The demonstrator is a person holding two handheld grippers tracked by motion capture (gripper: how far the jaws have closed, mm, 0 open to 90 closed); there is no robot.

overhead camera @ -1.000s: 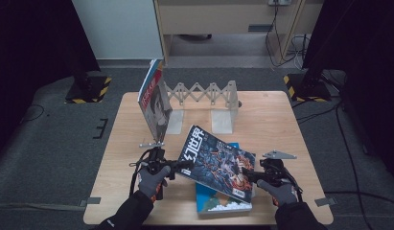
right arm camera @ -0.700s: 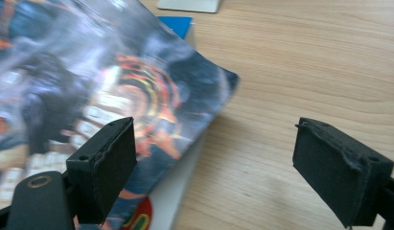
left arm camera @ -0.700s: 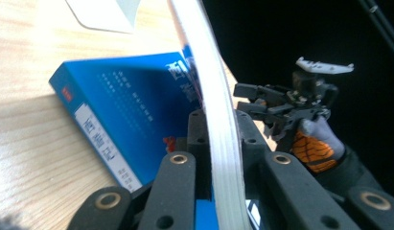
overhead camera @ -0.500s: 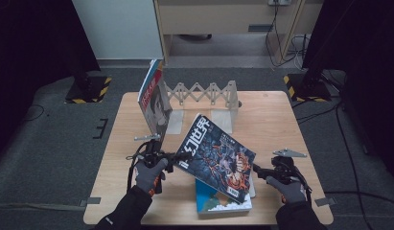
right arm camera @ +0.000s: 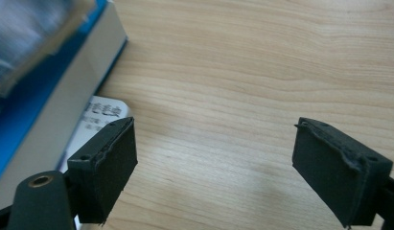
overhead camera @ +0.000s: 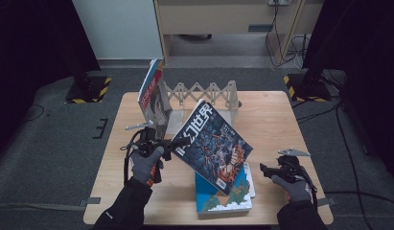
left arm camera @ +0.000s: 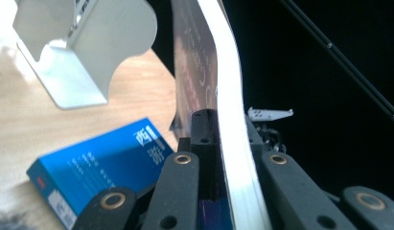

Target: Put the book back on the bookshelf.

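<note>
A dark illustrated magazine [overhead camera: 211,143] hangs tilted above the table, its lower corner over a blue book [overhead camera: 223,199] that lies flat near the front edge. My left gripper [overhead camera: 173,143] is shut on the magazine's left edge. In the left gripper view the jaws [left arm camera: 228,124] pinch the magazine's white page edge [left arm camera: 233,86], with the blue book [left arm camera: 98,163] lying beyond. My right gripper [overhead camera: 264,168] stands open and empty to the right of the books, low over the wood. In the right gripper view its jaws [right arm camera: 223,163] frame bare tabletop, with the blue book [right arm camera: 41,110] at left.
A white accordion book rack [overhead camera: 204,91] stands at the back of the wooden table [overhead camera: 271,115], with one book [overhead camera: 151,93] upright at its left end. A white bookend plate [left arm camera: 89,48] is close to the left gripper. A thin white booklet [right arm camera: 101,112] lies under the blue book.
The left gripper has risen with the magazine, lifting it off the blue book and tilting it steeper. The right gripper has drawn away to the right of the magazine.
</note>
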